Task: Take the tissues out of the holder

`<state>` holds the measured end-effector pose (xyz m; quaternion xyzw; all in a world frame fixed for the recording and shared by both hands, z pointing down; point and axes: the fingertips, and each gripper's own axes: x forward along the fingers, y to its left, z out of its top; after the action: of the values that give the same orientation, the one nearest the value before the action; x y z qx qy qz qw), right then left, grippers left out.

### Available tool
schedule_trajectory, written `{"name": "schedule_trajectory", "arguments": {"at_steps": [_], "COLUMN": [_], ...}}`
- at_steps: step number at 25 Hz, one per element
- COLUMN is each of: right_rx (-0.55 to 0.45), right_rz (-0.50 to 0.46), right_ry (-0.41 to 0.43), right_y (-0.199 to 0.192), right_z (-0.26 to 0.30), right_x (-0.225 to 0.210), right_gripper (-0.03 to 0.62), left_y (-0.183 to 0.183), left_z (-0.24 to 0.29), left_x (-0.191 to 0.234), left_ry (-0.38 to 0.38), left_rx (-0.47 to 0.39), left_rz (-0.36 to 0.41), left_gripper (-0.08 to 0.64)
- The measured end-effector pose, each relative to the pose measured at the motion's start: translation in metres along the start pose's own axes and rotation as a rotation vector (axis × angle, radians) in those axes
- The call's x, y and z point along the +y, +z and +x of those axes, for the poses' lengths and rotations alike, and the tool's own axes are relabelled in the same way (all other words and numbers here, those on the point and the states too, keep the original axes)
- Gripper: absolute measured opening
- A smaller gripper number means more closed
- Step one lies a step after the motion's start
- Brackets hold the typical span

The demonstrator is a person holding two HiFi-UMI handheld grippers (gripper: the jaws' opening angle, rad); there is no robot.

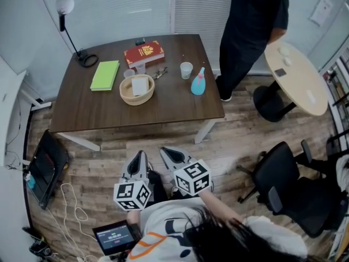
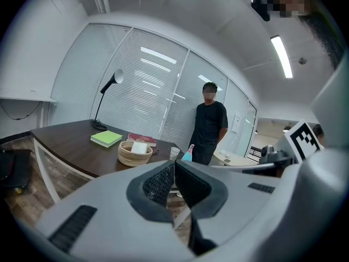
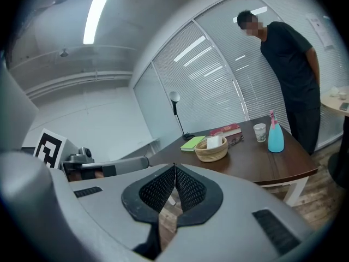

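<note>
No writing is legible. The red book (image 1: 144, 53), far ahead of the left gripper (image 1: 142, 154) and right gripper (image 1: 163, 150), bears a gold emblem too small to read; the tablet screen (image 1: 114, 236) behind them shows only blurred lines.

The head view looked steeply down from above, taking in the whole surface (image 1: 169, 105) and the floor (image 1: 245, 141). Each gripper view sat low and well back, facing almost level along its jaws toward that surface. All three shared the basket (image 1: 137, 89) and the standing person (image 1: 251, 31).

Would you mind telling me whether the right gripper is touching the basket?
Apart. The head view shows the right gripper over the floor, short of the table, with the basket further off on it.
</note>
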<state>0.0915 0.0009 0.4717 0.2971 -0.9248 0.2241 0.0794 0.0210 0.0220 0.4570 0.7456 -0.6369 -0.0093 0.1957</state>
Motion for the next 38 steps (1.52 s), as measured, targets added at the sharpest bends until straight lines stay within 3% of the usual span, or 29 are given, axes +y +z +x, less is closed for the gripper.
{"name": "schedule_trajectory", "arguments": {"at_steps": [8, 18, 38], "right_rx": [-0.006, 0.007, -0.007], "right_rz": [0.009, 0.008, 0.083], "right_ry": [-0.046, -0.063, -0.194], "right_y": [0.018, 0.047, 0.084], "right_z": [0.029, 0.109, 0.236], "right_x": [-0.017, -0.023, -0.049], "right_gripper": [0.012, 0.012, 0.012], "left_y": [0.018, 0.055, 0.096], "left_z": [0.036, 0.081, 0.169], "left_x": [0.016, 0.084, 0.182], "left_ry": [-0.055, -0.066, -0.217], "left_rx": [0.009, 0.014, 0.079], "left_rz": [0.007, 0.007, 0.014], "left_gripper": [0.005, 0.005, 0.005]}}
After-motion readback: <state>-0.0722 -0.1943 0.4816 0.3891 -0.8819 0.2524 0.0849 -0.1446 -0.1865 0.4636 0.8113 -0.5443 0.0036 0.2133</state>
